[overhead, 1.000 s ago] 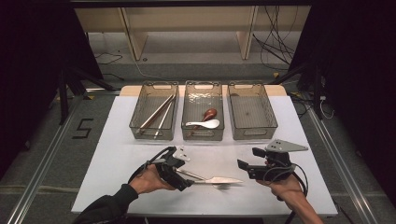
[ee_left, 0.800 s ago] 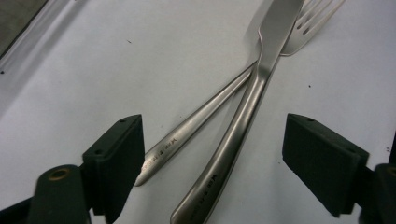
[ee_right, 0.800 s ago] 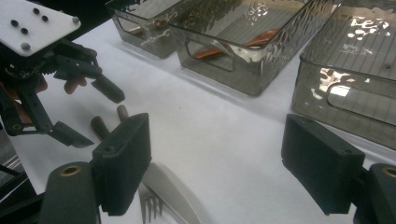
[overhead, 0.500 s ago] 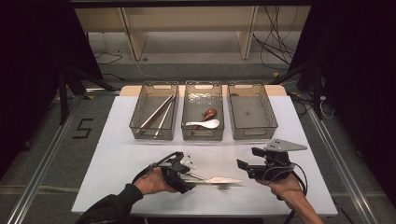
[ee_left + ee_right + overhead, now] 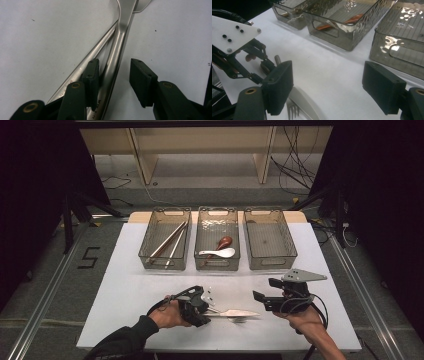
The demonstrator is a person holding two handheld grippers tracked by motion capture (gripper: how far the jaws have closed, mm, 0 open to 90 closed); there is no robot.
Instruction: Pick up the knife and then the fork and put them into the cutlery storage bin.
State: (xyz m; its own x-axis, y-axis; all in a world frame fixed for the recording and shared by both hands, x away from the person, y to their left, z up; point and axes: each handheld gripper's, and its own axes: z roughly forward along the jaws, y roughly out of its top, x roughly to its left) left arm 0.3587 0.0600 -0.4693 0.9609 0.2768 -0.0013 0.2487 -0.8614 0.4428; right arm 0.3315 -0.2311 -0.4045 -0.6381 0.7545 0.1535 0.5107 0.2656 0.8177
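1. Steel handles of the knife and fork cross at your left gripper; its jaws, just closing, straddle the fork handle, the right pad clear.
2. Your right gripper gapes wide; its view alone reveals fork tines beneath.

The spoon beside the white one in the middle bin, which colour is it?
Reddish brown spoon, best in the high view.

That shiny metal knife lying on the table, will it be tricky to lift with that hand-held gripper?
Probably a bit. The knife looks polished and flat, so it may slip between the pads. It looks stiff, unlikely to bend. It crosses a fork, which might get dragged along.
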